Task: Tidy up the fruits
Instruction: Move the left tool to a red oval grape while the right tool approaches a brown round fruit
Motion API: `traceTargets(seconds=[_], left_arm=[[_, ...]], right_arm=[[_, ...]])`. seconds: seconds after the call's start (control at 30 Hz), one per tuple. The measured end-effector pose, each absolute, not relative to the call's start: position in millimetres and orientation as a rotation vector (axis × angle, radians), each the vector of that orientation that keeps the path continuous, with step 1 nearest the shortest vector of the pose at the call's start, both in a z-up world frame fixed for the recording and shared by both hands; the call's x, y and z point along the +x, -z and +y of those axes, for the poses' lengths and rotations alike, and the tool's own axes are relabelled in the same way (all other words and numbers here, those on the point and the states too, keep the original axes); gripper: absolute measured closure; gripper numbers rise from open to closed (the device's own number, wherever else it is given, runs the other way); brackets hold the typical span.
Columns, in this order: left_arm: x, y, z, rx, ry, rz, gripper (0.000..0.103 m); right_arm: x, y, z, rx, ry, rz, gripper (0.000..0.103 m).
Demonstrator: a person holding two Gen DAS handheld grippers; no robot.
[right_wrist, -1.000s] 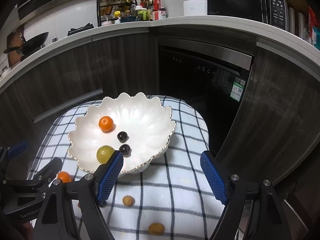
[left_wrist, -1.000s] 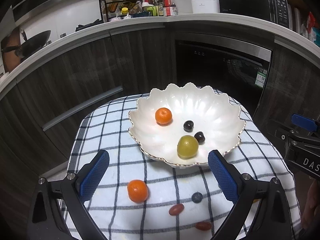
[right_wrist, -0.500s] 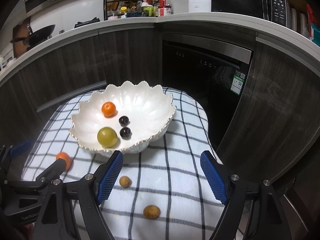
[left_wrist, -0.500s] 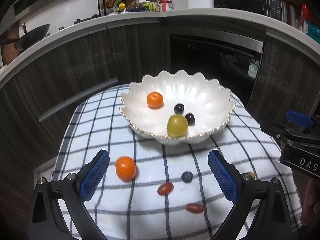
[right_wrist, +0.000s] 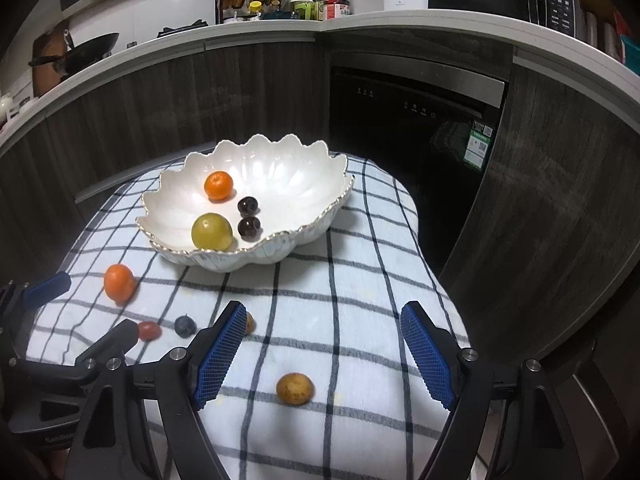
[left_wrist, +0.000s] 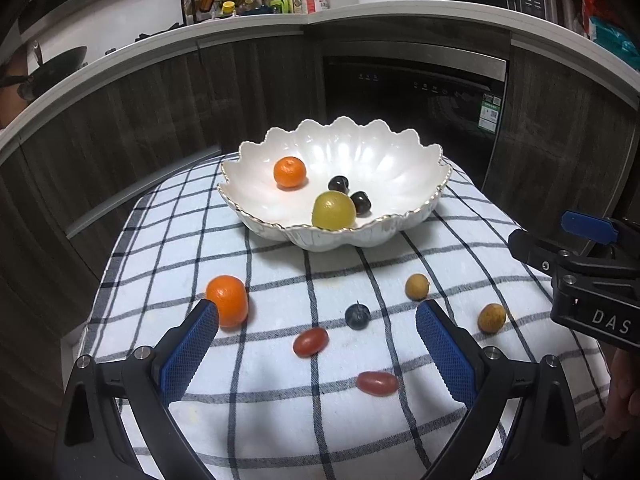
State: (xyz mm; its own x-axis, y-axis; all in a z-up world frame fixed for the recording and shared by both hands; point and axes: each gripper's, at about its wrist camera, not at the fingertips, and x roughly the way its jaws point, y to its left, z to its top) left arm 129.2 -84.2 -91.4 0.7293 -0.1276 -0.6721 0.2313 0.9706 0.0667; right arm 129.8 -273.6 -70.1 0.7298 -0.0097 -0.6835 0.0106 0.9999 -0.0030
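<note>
Longan (right_wrist: 249,323) half behind finger.

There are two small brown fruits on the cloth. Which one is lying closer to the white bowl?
The brown fruit beside the blueberry is closer to the bowl; the other brown fruit lies farther out, toward the right claw.

A scalloped white bowl (left_wrist: 404,224) fills the far middle of the checked-cloth table (left_wrist: 280,412), blocking a low path to the far edge. Loose fruit crowds the near left: a mandarin (left_wrist: 227,300), blueberry (left_wrist: 357,315) and two red grape tomatoes (left_wrist: 310,341). Two longans (right_wrist: 295,388) dot the near middle. The right edge strip lies bare.
</note>
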Motion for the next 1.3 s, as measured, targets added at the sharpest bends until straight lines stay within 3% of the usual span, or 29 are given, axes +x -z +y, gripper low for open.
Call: traceTargets(seconds=[1.0, 1.17, 1.3], left_arm=[[115.8, 137.3, -91.5, 0.176, 0.26, 0.742, 0.009], [116.1, 145.8, -92.3, 0.18, 0.272, 0.762, 0.018], [114.8, 149.8, -93.2, 0.186, 0.265, 0.76, 0.024]], right_arm=[[109.5, 117.8, -264.4, -0.041, -0.026, 0.8, 0.023], [109.6, 121.5, -262.4, -0.049, -0.032, 0.791, 0.024], [112.6, 126.7, -262.3, -0.047, -0.042, 0.802, 0.031]])
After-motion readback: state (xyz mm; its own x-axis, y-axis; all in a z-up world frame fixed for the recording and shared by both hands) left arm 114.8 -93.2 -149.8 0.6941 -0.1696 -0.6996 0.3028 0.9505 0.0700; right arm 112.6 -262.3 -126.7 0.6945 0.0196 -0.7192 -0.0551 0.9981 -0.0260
